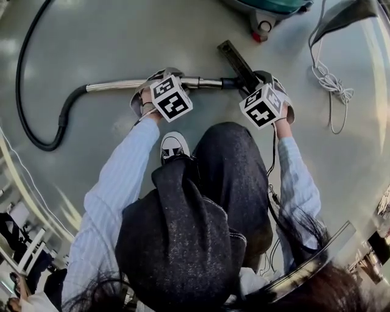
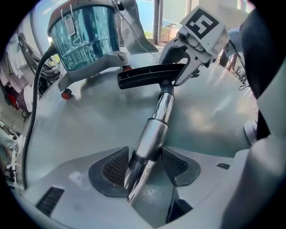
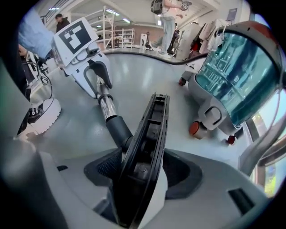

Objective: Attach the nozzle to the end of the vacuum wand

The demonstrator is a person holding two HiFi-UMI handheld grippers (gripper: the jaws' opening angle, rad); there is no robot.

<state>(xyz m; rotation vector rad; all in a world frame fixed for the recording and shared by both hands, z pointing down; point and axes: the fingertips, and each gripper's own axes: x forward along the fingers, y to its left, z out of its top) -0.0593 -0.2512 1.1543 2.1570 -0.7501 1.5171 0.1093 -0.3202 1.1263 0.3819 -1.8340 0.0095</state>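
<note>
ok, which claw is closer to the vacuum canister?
Right. The right claw, shut on the nozzle, is below the canister in the head view; the left claw holds the wand farther left.

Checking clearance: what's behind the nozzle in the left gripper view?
The vacuum cleaner, with a blue-green tank, stands on the floor behind the nozzle, apart from it. The nozzle covers the strip of floor right behind itself.

The head view looks steeply down onto the floor (image 1: 122, 36). The left gripper view and right gripper view sit close behind their jaws, facing each other; all share wand (image 1: 116, 86) and nozzle (image 1: 234, 58).
</note>
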